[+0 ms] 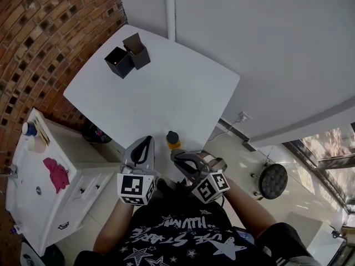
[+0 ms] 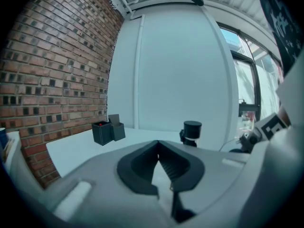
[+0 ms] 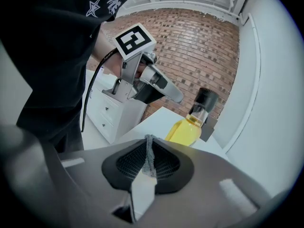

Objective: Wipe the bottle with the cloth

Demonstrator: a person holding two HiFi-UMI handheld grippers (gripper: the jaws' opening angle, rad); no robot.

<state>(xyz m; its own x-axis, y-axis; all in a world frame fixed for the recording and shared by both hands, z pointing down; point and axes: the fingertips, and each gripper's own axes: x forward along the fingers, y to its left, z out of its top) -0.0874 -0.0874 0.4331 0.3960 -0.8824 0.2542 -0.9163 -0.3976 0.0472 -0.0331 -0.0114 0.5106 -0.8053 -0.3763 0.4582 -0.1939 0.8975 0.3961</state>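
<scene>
A small bottle (image 1: 173, 140) of yellow liquid with a dark cap stands at the white table's (image 1: 166, 87) near edge; the right gripper view shows this bottle (image 3: 188, 128) just ahead of the jaws. My left gripper (image 1: 145, 141) is shut and empty to its left, its jaws (image 2: 157, 144) meeting in a line. My right gripper (image 1: 175, 154) is just to the bottle's right, also shut (image 3: 149, 140). A thin grey frayed strip shows along its seam; what it is I cannot tell. A pink cloth (image 1: 57, 173) lies on the white cabinet at the left.
Two black open boxes (image 1: 126, 56) stand at the table's far left corner. The white cabinet (image 1: 33, 204) with drawers stands against the brick wall (image 1: 39, 37). A round black stool (image 1: 273, 180) sits on the floor at the right.
</scene>
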